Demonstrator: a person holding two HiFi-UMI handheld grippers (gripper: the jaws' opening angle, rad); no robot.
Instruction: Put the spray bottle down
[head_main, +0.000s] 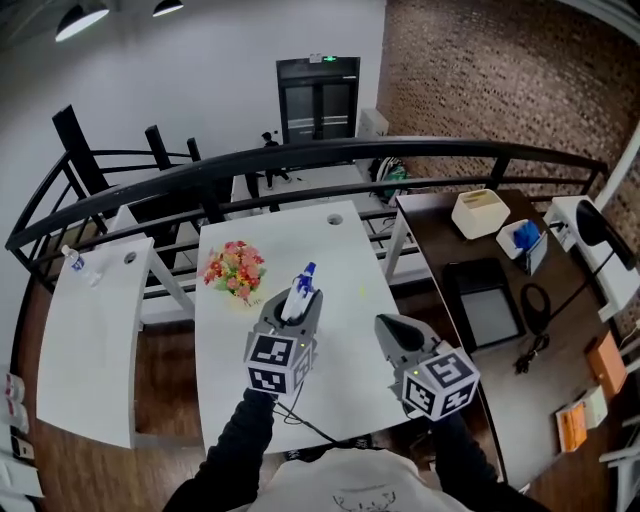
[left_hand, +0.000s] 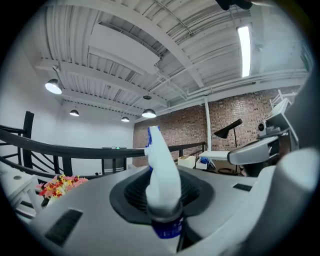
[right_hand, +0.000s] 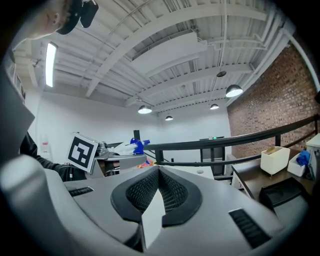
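Spray bottle (left_hand: 162, 182) clamped in left claw (head_main: 298, 304) — above table (head_main: 335, 245).

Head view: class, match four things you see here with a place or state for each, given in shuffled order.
1. white spray bottle with blue nozzle
2. bunch of pink and orange flowers
3. cream rectangular box
4. right claw

A. on the dark brown table
B. shut, with nothing in it
C. gripped in the left claw
D. on the white table

Pairs: 1-C, 2-D, 3-A, 4-B
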